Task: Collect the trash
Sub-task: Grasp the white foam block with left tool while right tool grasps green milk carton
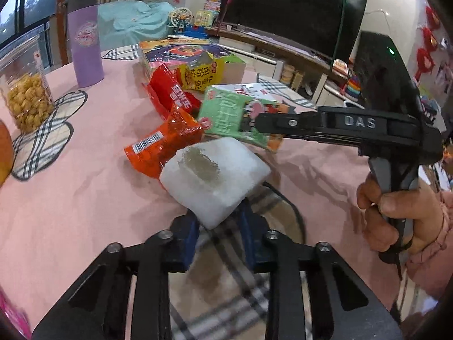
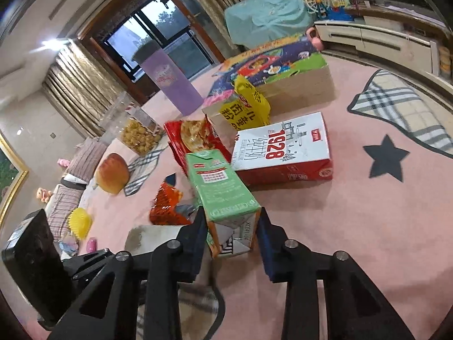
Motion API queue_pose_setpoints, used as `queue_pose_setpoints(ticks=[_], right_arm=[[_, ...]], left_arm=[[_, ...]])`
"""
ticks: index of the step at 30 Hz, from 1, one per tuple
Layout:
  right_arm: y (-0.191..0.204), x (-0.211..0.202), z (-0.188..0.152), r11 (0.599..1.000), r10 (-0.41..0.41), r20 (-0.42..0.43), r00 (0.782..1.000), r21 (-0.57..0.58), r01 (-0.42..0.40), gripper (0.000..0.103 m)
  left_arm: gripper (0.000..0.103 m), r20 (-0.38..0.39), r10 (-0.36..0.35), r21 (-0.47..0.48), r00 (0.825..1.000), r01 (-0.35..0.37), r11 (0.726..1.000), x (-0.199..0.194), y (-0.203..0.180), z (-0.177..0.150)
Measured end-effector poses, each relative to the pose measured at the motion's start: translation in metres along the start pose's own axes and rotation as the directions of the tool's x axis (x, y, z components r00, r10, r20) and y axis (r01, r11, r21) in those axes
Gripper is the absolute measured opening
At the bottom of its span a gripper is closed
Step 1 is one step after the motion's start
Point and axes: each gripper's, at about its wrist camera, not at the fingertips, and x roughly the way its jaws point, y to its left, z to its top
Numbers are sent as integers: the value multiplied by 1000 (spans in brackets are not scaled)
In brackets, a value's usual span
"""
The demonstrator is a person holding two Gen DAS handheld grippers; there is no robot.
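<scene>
White foam block (image 1: pixel 215 178): light, crumbly, near edge of counter (image 1: pixel 85 198); my left tongs (image 1: pixel 218 229) pinch its near corner. Green carton (image 2: pixel 223 195), likely empty, crushable: right tongs (image 2: pixel 230 238) clamp its near end, beside orange wrapper (image 2: pixel 167 204)

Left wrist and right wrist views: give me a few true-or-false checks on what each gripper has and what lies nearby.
1. The left gripper is shut on the white block. True.
2. The right gripper holds the purple tumbler. False: it is shut on the green carton.
3. The orange wrapper touches the white block. True.
4. The tablecloth is blue. False: pink.
</scene>
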Motion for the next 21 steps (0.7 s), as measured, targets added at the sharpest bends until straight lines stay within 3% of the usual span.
queue_pose_setpoints(ticks=[4,11,13,14,15,18,20,21], right_arm=[[-5,-29,-13,1000,-25,43,999,0,26,33],[-16,-74,-52,989,-140,69,988,-41,143,33],[-18,-78,-58,986,-158,67,985,-47,162,33],[-19,-79,-60,985,-163,61,985,-51,167,33],[-19,-79,-61,984,-168,55,984,-54,171,33],[-16,-76,-61,983,-171,52,984,-61,175,37],[-13,-74,-60,981,-177,56,983,-71,181,49],[-11,-72,-60,981,-174,57,983,-78,179,62]], left_arm=[[14,16,-20,-29,1000,20,999,-11,-16,-12],[15,-22,-46,-35,999,45,998,-17,-43,-35],[28,-43,-21,-20,999,21,1000,-15,-44,-38],[49,-55,-2,-18,999,1,1000,-15,-43,-38],[62,-52,18,-19,999,-19,1000,-16,-41,-39],[72,-49,54,-28,997,-56,998,-20,-32,-38],[77,-45,108,-43,993,-110,993,-23,-24,-40],[77,-44,119,-53,992,-121,991,-24,-19,-39]])
